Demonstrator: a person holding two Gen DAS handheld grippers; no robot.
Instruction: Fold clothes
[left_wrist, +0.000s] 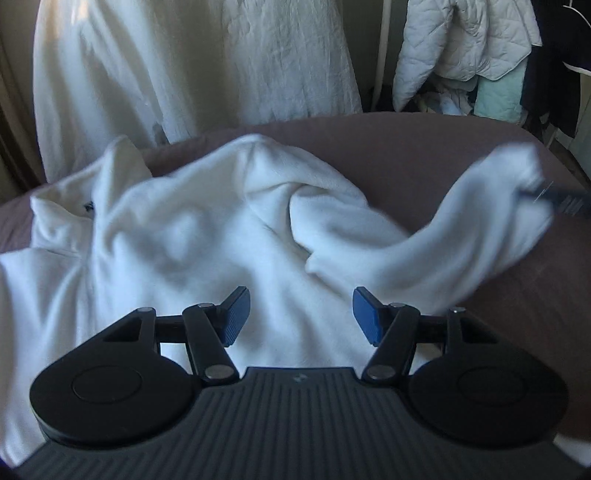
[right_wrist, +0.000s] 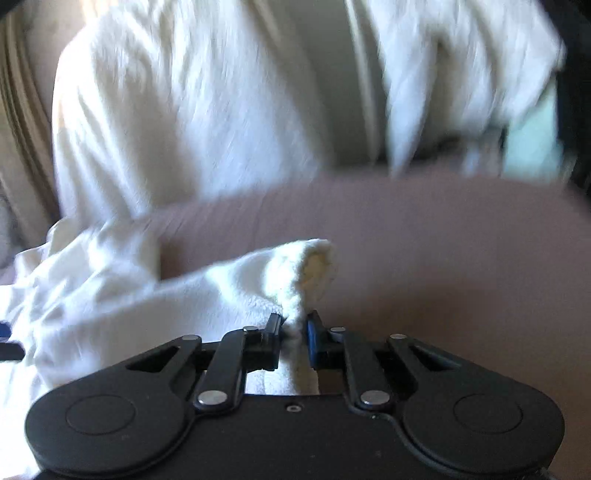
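A white fleece sweater (left_wrist: 192, 240) lies crumpled on a mauve surface (left_wrist: 424, 155), collar at the left. My left gripper (left_wrist: 299, 314) is open and empty just above the sweater's body. One sleeve (left_wrist: 461, 236) is lifted out to the right, its cuff held by my right gripper (left_wrist: 546, 195), which shows blurred at the right edge. In the right wrist view my right gripper (right_wrist: 295, 325) is shut on the sleeve cuff (right_wrist: 310, 266), with the sweater body (right_wrist: 92, 295) trailing left.
White garments (left_wrist: 184, 66) hang behind the surface. A quilted pale jacket (left_wrist: 465, 48) and other clothes hang at the back right. The mauve surface (right_wrist: 443, 240) stretches right of the sleeve. The right wrist view is motion-blurred.
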